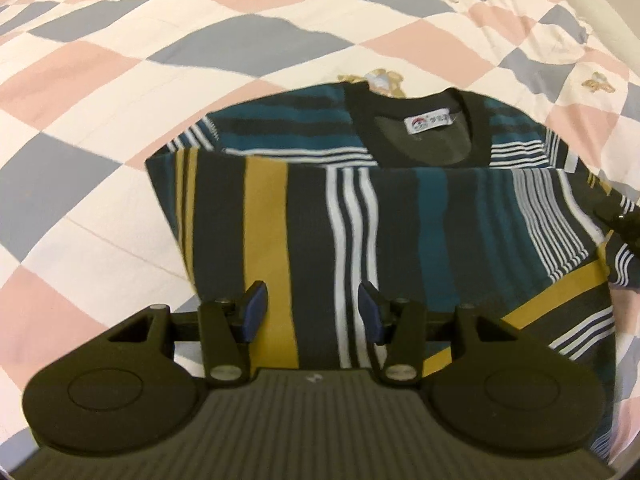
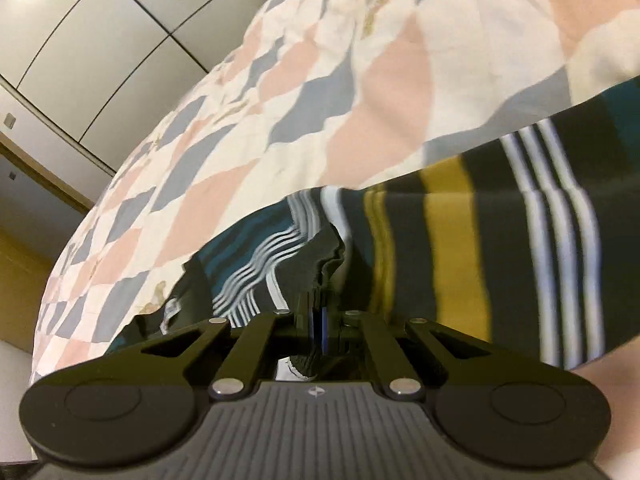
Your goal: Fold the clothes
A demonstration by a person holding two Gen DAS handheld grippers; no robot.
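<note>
Lying mid-frame on the pink-grey checked quilt [image 1: 100,80], the striped knit sweater [image 1: 400,220] is bunching where the right gripper [image 2: 318,328] is pinching it; tugging risks unfolding, left gripper [image 1: 312,312] gaping empty.

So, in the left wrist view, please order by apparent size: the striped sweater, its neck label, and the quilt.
1. quilt, filling most of the frame and cut by its edges
2. striped sweater
3. neck label, plainly the smallest

The open left claw covers some of the sweater.
</note>
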